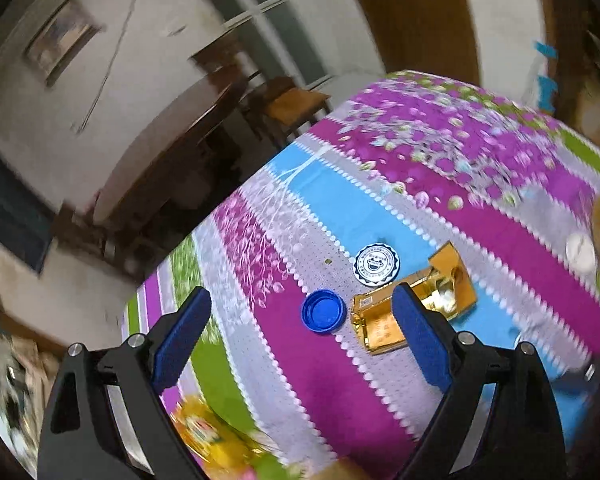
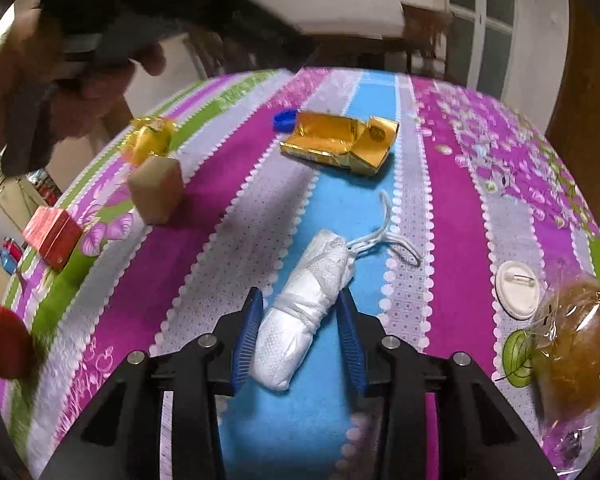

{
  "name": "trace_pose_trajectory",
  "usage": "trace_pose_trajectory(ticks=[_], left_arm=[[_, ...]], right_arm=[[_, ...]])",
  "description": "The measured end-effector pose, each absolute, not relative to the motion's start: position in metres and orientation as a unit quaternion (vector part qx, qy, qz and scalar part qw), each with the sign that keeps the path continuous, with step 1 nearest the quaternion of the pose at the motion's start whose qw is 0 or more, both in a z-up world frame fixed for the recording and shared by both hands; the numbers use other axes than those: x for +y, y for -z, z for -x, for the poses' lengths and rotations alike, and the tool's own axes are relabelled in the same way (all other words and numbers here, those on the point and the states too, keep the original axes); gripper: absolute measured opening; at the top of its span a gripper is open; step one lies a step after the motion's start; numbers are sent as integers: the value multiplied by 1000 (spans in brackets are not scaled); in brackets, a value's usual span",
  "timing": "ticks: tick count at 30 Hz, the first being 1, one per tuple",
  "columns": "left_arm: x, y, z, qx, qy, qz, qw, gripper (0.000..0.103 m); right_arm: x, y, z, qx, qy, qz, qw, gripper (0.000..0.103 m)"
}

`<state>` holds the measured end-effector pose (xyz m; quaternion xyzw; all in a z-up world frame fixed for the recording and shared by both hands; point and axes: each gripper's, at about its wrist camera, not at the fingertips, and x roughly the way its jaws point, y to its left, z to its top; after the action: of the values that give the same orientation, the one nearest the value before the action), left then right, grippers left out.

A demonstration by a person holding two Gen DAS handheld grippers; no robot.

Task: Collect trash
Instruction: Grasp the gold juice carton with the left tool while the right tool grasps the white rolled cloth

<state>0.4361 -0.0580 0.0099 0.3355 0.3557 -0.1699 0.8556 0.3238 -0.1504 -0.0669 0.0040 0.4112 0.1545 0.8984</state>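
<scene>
A white rolled mask (image 2: 300,320) with a loose ear loop lies on the striped tablecloth (image 2: 460,200). My right gripper (image 2: 299,294) straddles it, both blue pads against its sides. Farther back lie an opened gold carton (image 2: 340,144) and a blue bottle cap (image 2: 284,118). In the left wrist view my left gripper (image 1: 302,292) hangs open over the cloth. The blue cap (image 1: 324,311) shows between its fingers, untouched. The gold carton (image 1: 440,292) sits partly behind the right finger.
A round printed badge (image 1: 377,264) lies behind the cap. At left are a yellow wrapped sweet (image 2: 150,140), a tan block (image 2: 156,190), a red box (image 2: 52,234) and a red round thing (image 2: 4,340). At right are a white badge back (image 2: 516,288) and bagged bread (image 2: 576,352).
</scene>
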Motion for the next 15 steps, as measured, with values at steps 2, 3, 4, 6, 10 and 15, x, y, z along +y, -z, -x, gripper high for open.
trace_pose_trajectory(ticks=[2,3,4,6,10,15], left_arm=[[-58,-9,-427,333,214,-372,839,88],[-58,-8,-423,327,233,-383,832,88],[-59,-4,-415,315,273,-406,813,88],[-61,8,-405,307,325,-451,772,88],[-66,27,-416,308,374,-467,740,88],[-72,44,-433,315,449,-467,694,88]], right_arm=[[-162,65,-315,411,-171,-37,895,26],[-171,63,-304,401,-190,-61,894,26],[-178,61,-296,391,-198,-73,896,26],[-198,60,-278,375,-213,-105,896,26],[-239,69,-263,350,-272,-214,871,27],[-280,86,-277,350,-305,-338,819,27]])
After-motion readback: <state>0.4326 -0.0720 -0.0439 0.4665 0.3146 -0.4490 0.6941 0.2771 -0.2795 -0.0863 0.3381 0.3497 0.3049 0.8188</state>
